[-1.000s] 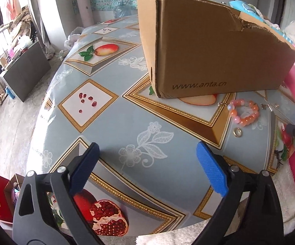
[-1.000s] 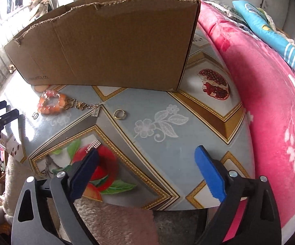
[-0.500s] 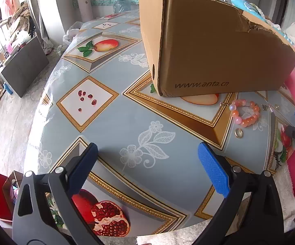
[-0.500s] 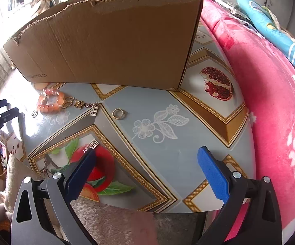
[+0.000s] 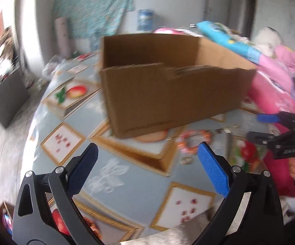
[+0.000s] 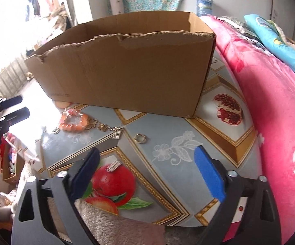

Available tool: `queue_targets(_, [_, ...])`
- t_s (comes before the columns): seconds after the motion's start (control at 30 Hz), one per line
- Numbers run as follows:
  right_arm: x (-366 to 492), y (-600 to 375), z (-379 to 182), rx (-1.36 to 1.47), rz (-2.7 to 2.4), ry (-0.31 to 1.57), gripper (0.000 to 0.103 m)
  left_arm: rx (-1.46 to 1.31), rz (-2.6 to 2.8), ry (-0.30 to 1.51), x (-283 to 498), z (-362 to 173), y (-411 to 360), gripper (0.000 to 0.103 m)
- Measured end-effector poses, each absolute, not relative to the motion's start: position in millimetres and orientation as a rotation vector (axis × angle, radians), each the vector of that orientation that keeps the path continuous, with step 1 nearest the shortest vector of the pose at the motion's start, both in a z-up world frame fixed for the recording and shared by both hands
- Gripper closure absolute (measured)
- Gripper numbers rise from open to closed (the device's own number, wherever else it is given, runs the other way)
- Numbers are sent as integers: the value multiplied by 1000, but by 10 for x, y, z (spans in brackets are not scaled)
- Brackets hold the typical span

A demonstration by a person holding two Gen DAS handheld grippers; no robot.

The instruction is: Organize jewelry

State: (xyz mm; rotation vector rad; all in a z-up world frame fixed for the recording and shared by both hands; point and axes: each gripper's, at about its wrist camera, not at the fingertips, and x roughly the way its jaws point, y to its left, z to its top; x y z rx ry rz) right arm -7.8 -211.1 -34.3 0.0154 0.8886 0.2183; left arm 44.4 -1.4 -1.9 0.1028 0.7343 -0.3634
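Observation:
An open brown cardboard box (image 6: pixel 127 77) stands on the fruit-patterned table (image 6: pixel 180 185). In front of it lie an orange bead bracelet (image 6: pixel 73 120), a gold chain (image 6: pixel 103 127), a gold ring (image 6: pixel 140 138) and a small silver piece (image 6: pixel 113 165) on the printed apple. My right gripper (image 6: pixel 147 153) hovers over the table short of the ring; its jaws are closing with nothing between them. The left wrist view is blurred. It shows the box (image 5: pixel 167 94), the bracelet (image 5: pixel 194 141) and the right gripper (image 5: pixel 269 126). My left gripper (image 5: pixel 147 149) is open and empty above the table.
A pink blanket (image 6: pixel 269 122) rises along the table's right side, with blue folded bedding (image 6: pixel 273 32) behind it. A fuzzy cloth (image 6: pixel 106 220) hangs at the near table edge. A grey cabinet (image 5: pixel 6 98) stands on the floor to the left.
The left gripper has risen and tipped upward, so the box's open top now shows and the view is blurred. The right gripper's jaws have narrowed a little.

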Motion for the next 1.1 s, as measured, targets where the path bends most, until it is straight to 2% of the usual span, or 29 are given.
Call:
queue_targets(0.07, [-147,-2076,-359,13,255,881,31,172,-427,726,413,-6,-221,25])
queue_targets(0.17, [-187,-2012,-387,-16,273,877,38,281,-498,746,409,-75,-504,40])
queue_targets(0.53, [-152,-2042,-467,15,296,880,39,467,-571,869,629,-365,-975,77])
queue_targets(0.6, [-143,-2058,-470,20,299,878,39,468,-589,872,659,-363,-1007,81])
queue_targets(0.67, [-133,-2082,-475,24,300,875,39,475,-605,874,665,-367,-1022,94])
queue_targets(0.9, [-143,-2073,-473,22,298,876,40,389,-606,789,669,-77,-881,94])
queue_targets(1.1, [-156,-2092,-469,33,287,883,40,120,-584,755,708,323,-367,94])
